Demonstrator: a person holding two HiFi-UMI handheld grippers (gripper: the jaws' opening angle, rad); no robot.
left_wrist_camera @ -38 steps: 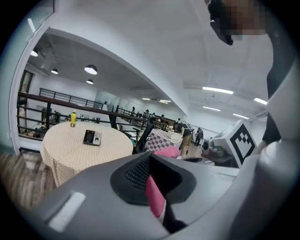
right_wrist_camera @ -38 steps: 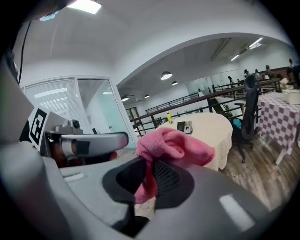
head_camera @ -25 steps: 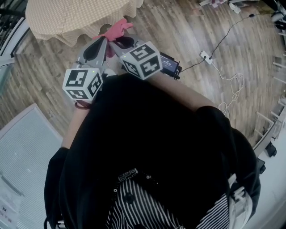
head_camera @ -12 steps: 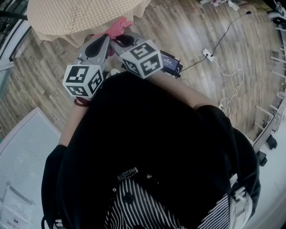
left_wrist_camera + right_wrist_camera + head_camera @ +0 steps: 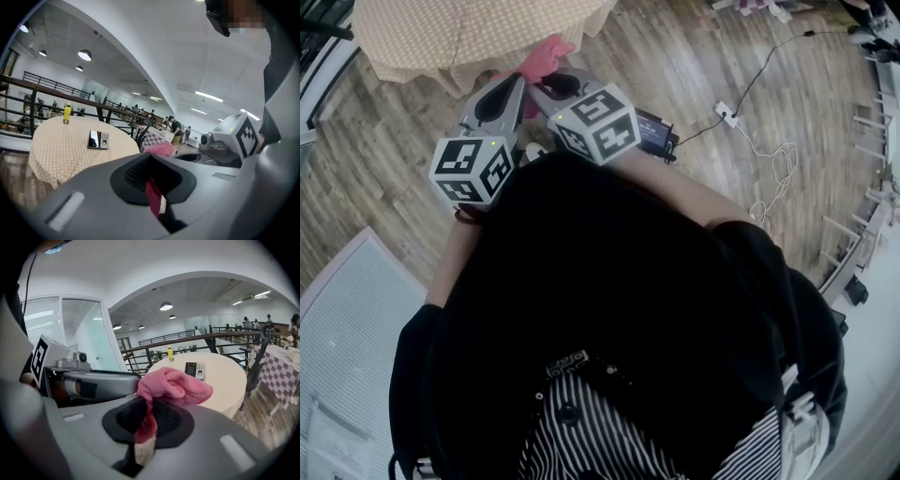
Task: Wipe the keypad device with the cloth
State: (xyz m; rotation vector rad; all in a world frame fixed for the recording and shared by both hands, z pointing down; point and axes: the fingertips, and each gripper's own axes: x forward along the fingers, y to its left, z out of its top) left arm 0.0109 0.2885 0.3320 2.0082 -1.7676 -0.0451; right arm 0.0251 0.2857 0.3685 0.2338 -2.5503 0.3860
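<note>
Heads up, the head view isn't much use: my black top fills most of it, and the round table (image 5: 441, 37) with its checked tablecloth is cut off at the top edge. Only a bit of the pink cloth (image 5: 546, 54) pokes out past the gripper tips there, and I can't spot the keypad device at all.

Both gripper views are way clearer. My left gripper (image 5: 149, 174) has its jaws pinched together on a thin strip of the cloth (image 5: 153, 200). My right gripper (image 5: 144, 414) is clamped on the same cloth (image 5: 174, 386), with the bulk bunched up above its jaws. The two grippers sit right beside each other.

The keypad device (image 5: 195, 370) lies flat, face up on the tablecloth, well apart from both grippers. Its long axis runs side to side in both views, dark screen end on the left, keys on the right. The keys are too small to read. A yellow bottle (image 5: 170, 353) stands further back on the table.
</note>
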